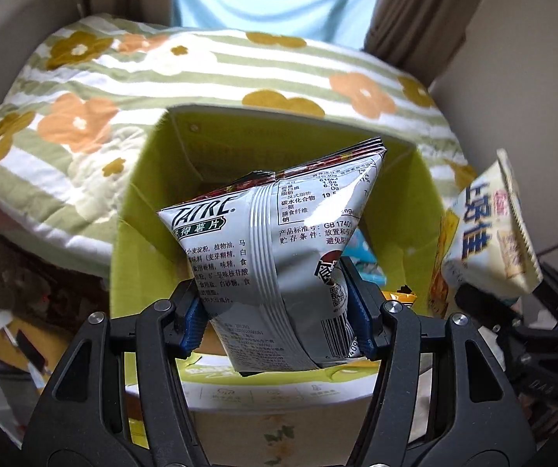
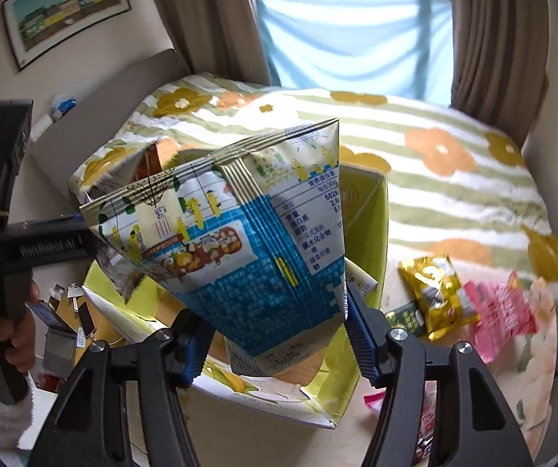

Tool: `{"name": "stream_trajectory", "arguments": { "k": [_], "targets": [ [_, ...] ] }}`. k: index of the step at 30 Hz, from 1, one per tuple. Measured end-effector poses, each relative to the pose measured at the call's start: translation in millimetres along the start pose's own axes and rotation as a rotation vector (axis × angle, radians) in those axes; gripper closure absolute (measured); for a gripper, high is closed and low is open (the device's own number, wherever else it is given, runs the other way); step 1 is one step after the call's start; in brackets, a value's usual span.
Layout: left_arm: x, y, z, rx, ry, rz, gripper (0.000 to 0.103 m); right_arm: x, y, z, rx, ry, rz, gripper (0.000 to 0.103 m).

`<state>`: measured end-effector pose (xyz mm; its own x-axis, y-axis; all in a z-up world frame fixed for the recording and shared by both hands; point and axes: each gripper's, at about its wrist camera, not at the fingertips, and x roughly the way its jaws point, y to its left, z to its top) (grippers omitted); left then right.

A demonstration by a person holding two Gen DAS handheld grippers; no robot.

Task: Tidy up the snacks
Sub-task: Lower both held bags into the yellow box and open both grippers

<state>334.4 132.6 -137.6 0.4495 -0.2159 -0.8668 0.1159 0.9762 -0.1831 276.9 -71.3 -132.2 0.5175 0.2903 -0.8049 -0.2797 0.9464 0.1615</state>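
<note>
My left gripper is shut on a silver chip bag, its blue pads pressing both sides, held over the open green box. Other packets lie at the bottom of that box. My right gripper is shut on a blue and white snack bag, held above the same green box. In the left wrist view that bag and the right gripper's black frame show at the right edge. A hand holds the left gripper's handle at the left of the right wrist view.
A striped flowered quilt covers the surface behind the box. A gold packet, a pink packet and a green one lie to the right of the box. Curtains and a blue cloth hang behind. Clutter sits at lower left.
</note>
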Motion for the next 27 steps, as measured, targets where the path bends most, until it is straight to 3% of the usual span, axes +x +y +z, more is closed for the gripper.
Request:
{"name": "stream_trajectory", "arguments": {
  "k": [6, 8, 10, 14, 18, 27],
  "targets": [
    [22.5, -1.7, -10.6, 0.008, 0.047, -0.001, 0.044, 9.1, -4.4, 5.5, 0.026, 0.034, 0.013, 0.046],
    [20.4, -2.3, -13.1, 0.011, 0.037, -0.001, 0.032, 10.1, -6.5, 6.3, 0.035, 0.038, 0.018, 0.046],
    [15.8, -2.7, -14.7, 0.033, 0.015, 0.036, 0.000, 10.4, -10.4, 7.0, 0.049, 0.042, 0.030, 0.046],
    [4.2, -2.8, -22.2, 0.066, -0.020, 0.112, 0.000, 10.1, -12.1, 6.4, 0.068, 0.056, 0.048, 0.046],
    [-3.4, 10.6, -30.2, 0.015, -0.022, 0.079, 0.000, 10.8, -13.4, 4.2, 0.074, 0.075, 0.064, 0.046],
    [-20.3, 25.5, -42.5, -0.061, -0.053, 0.092, 0.000, 23.3, -7.9, 1.3, 0.070, 0.137, 0.069, 0.044]
  ]
}}
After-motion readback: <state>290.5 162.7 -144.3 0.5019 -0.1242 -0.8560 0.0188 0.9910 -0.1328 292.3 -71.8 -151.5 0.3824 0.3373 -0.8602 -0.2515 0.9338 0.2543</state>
